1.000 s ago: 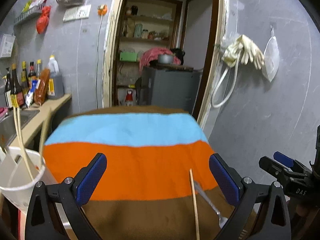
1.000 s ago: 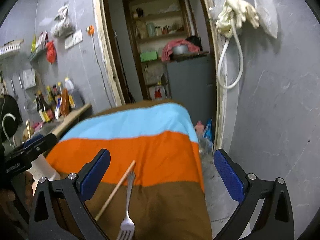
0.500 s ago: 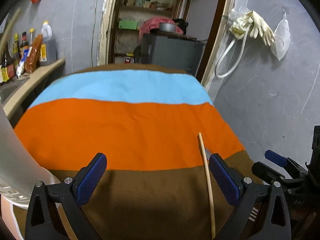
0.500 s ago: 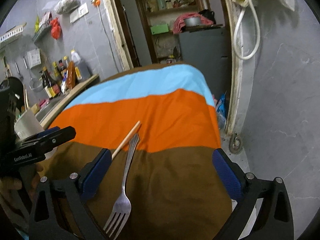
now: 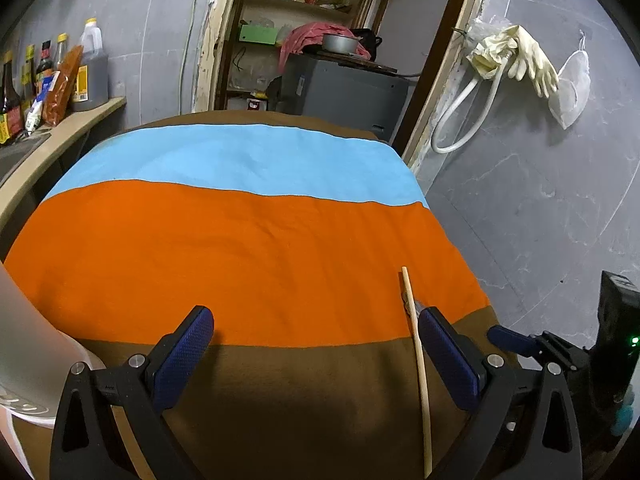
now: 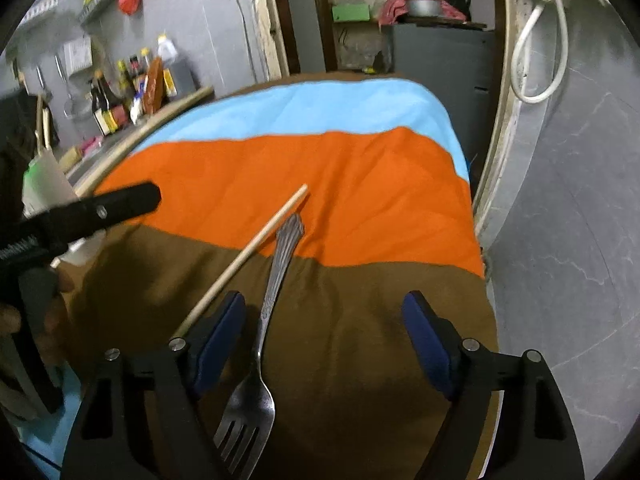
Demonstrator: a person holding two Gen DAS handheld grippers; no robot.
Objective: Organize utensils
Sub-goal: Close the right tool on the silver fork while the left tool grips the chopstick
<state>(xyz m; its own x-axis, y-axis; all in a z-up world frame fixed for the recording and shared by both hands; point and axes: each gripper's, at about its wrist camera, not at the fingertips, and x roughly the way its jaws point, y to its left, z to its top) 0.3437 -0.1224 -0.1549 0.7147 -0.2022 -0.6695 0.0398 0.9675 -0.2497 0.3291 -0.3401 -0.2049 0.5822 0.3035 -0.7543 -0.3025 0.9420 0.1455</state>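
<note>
Fork (image 6: 276, 292) on the striped cloth (image 6: 360, 184), that's our landmark, and it lies with its patterned handle end just over the seam into the orange band and its tines back on the brown band, nearest the camera. Just left of the fork, a wooden chopstick (image 6: 248, 256) runs at a slant, its far tip beyond the fork's handle end, its near end slipping behind a blue pad. The two lie close beside each other; whether they touch I cannot tell.

Right gripper (image 6: 324, 344) hangs over the fork, jaws apart and closing, the fork's neck between them nearer the left pad, no pad pressing on it.

Left of the fork, the left gripper (image 5: 316, 356) sits above the brown band, jaws spread wide, nothing clamped; from its own camera the chopstick (image 5: 418, 364) passes just inside its right pad, not squeezed. A person's hand (image 6: 36, 316) grips its handle.

Further left of the fork, a white container (image 5: 28, 364) stands at the cloth's edge, and beyond it bottles (image 6: 132, 92) crowd a counter.
</note>
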